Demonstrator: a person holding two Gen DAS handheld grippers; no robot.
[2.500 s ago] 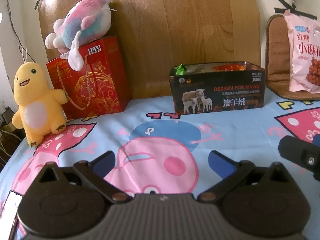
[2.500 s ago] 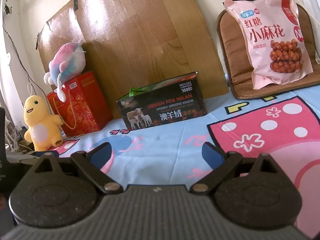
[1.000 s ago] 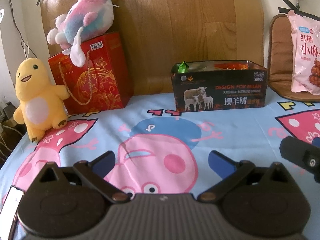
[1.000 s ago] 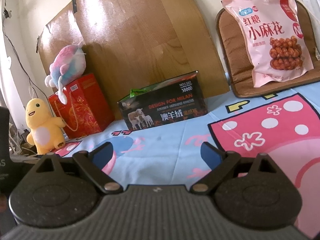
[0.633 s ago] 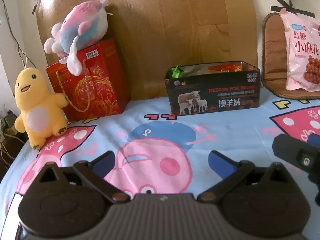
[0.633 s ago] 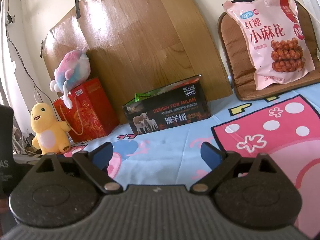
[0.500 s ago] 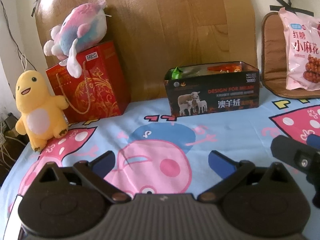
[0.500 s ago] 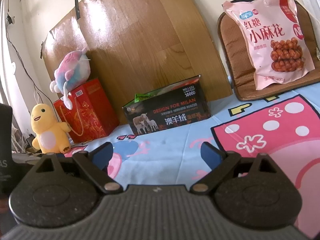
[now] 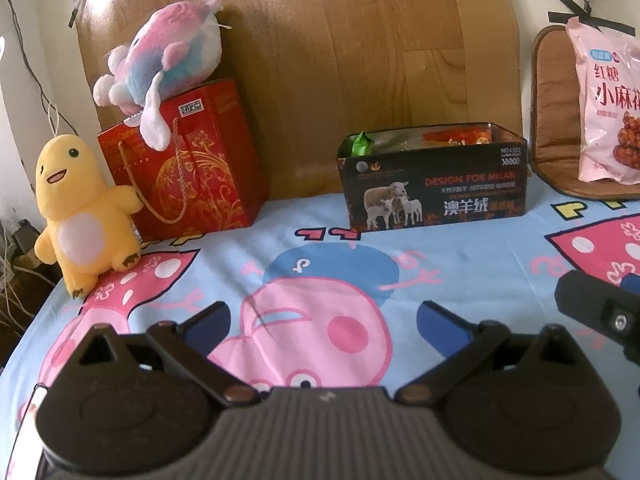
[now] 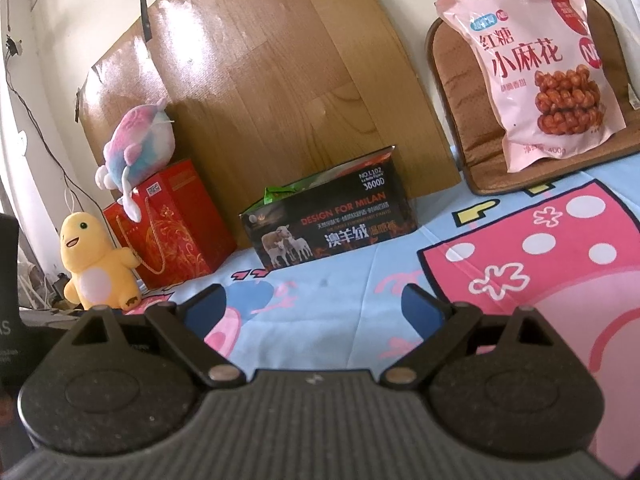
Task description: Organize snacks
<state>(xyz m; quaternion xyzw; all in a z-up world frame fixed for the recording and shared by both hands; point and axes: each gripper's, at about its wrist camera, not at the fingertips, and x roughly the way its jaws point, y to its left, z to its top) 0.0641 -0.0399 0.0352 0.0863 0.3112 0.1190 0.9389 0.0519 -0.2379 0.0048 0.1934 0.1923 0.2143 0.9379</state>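
A black open-topped box [image 9: 434, 188] printed with sheep stands at the back of the bed, with green and orange snack packets showing inside; it also shows in the right wrist view [image 10: 328, 222]. A large pink snack bag [image 10: 532, 68] leans on a brown cushion [image 10: 452, 92] at the back right, and its left part appears in the left wrist view [image 9: 608, 100]. My left gripper [image 9: 322, 322] is open and holds nothing, low over the cartoon bedsheet. My right gripper [image 10: 314, 306] is open too, with nothing between its fingers.
A red gift bag [image 9: 188, 160] with a pink-blue plush [image 9: 164, 56] on top stands at the back left, beside a yellow plush [image 9: 80, 216]. A wooden board [image 9: 360, 60] leans on the wall. Part of the right gripper [image 9: 600, 312] shows at the right edge.
Both views wobbled slightly; the left gripper has drawn a little nearer the box and the right view has shifted slightly. Both grippers stayed open and nothing was picked up.
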